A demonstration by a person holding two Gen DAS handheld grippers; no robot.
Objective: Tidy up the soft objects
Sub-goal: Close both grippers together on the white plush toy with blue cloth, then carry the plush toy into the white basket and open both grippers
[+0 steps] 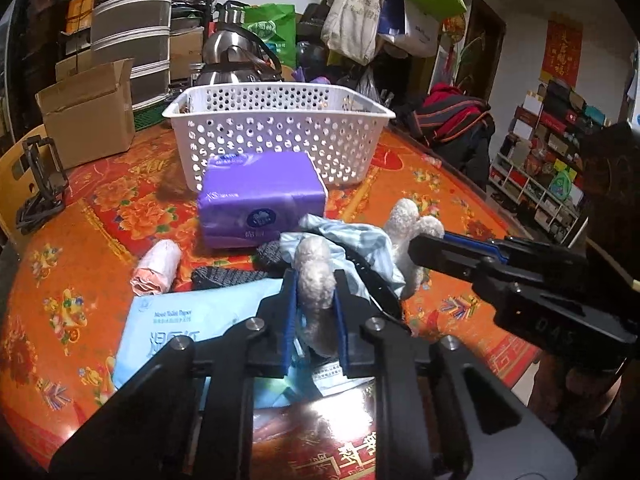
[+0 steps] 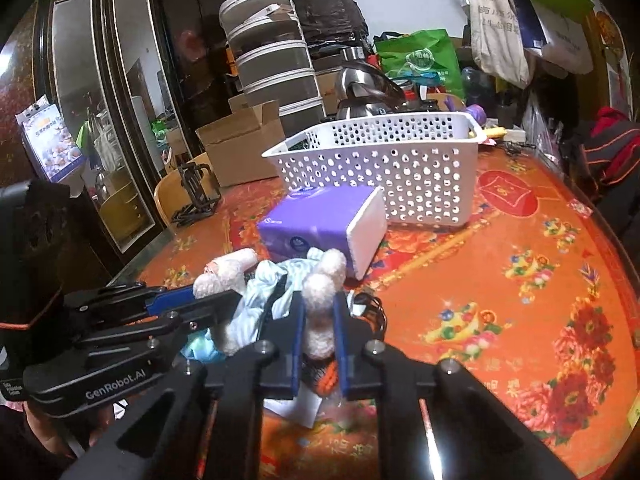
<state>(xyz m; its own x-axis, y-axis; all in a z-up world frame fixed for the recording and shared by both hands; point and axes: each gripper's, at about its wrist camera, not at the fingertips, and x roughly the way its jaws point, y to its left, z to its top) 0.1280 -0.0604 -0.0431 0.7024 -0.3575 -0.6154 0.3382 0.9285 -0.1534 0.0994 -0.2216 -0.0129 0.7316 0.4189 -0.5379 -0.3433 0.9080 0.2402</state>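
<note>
A white plush toy in light blue striped cloth hangs between both grippers above the red flowered table. My left gripper is shut on one fuzzy limb. My right gripper is shut on another fuzzy limb; it shows in the left wrist view too. A purple tissue pack lies in front of a white perforated basket. A pale blue wet-wipe pack and a pink rolled cloth lie below left.
A dark textured insole-like item lies by the wipes. A cardboard box, a black stand, kettles and hanging bags stand behind. The table edge runs along the right.
</note>
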